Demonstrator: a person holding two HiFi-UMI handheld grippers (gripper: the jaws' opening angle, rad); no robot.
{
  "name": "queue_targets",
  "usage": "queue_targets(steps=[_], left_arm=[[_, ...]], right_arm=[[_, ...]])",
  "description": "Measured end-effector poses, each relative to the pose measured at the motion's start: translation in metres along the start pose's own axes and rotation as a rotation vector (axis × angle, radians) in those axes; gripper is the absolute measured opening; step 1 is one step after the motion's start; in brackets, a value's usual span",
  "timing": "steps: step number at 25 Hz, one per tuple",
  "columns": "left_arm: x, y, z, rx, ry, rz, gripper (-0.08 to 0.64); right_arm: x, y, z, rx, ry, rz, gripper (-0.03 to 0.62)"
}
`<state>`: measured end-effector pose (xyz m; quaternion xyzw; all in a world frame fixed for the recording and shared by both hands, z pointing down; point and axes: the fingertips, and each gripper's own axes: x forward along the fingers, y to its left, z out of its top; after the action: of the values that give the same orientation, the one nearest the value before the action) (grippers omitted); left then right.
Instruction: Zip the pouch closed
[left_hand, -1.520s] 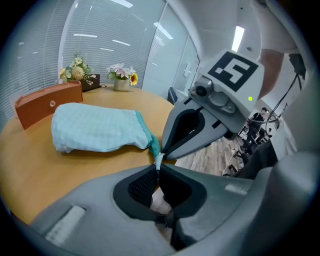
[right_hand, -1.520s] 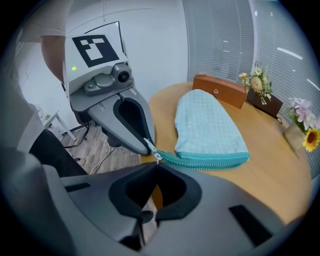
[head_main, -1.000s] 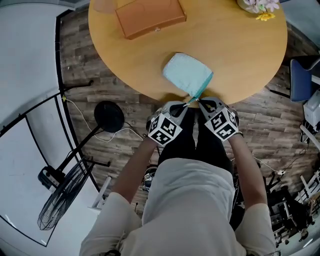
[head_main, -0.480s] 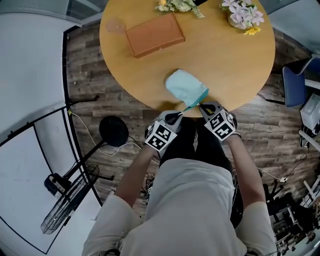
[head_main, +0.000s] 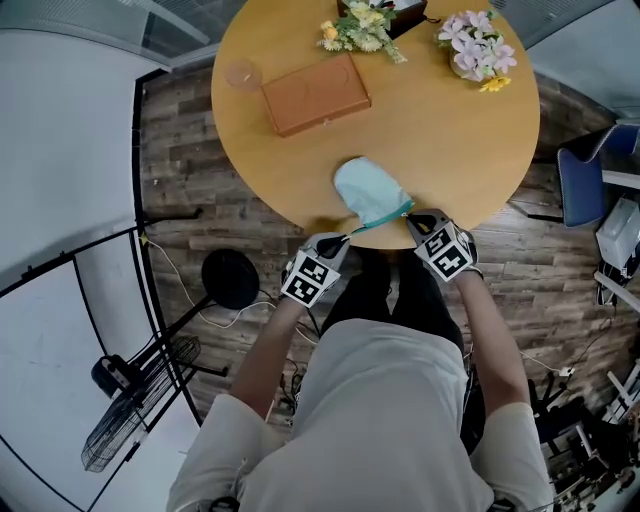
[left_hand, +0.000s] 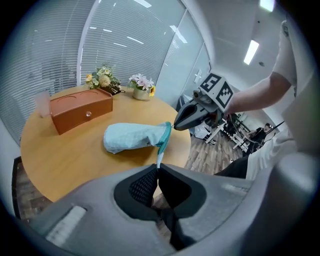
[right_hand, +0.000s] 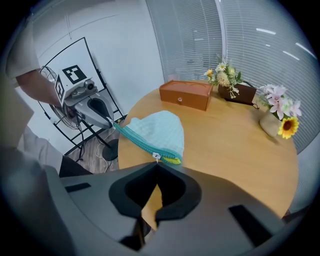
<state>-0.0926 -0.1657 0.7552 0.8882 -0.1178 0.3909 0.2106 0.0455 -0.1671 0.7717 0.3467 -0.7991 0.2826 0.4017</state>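
The pouch (head_main: 368, 190) lies at the near rim of the round bench (head_main: 450, 120), in the lower middle of the head view. The left claw (head_main: 338, 240) is pressed together on the tail end of the zip (right_hand: 137, 140). The right claw (head_main: 412, 216) pinches the small metal pull (right_hand: 156, 157). The zip is stretched taut between them and looks closed almost to its yellow-green end, so little seems left. The pouch is soft, pale teal cloth, rounded like a mitten; the bench is smooth light wood.

matt cloth pouch (head_main: 368, 190) — smooth wood table (head_main: 450, 130)
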Motion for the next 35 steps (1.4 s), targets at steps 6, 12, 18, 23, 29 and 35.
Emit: queue_targets(steps=[6,12,18,23,29,35], left_arm=[[-0.013,0.012,0.005,-0.075,-0.005,0.039,0.021],[-0.007,0.010,0.018,-0.133,-0.014,0.115,0.021],[-0.002,0.001,0.014,-0.267,-0.008,0.146,0.025],[0.001,-0.010,0.003,-0.316,-0.018,0.210,0.026],[-0.001,-0.022,0.007,-0.387,-0.073,0.311,0.136],[-0.020,-0.049,0.026,-0.450,-0.164,0.420,0.143]], right_arm=[[-0.014,-0.017,0.001,-0.031,0.010,0.016,0.003],[-0.023,-0.030,0.005,-0.095,0.031,0.017,0.003],[-0.023,-0.025,-0.009,-0.161,0.066,0.094,0.006],[-0.021,-0.017,-0.023,-0.144,0.066,0.159,0.079],[-0.042,-0.019,-0.029,-0.181,0.040,0.223,0.110],[-0.080,-0.028,-0.014,-0.242,-0.036,0.241,0.110]])
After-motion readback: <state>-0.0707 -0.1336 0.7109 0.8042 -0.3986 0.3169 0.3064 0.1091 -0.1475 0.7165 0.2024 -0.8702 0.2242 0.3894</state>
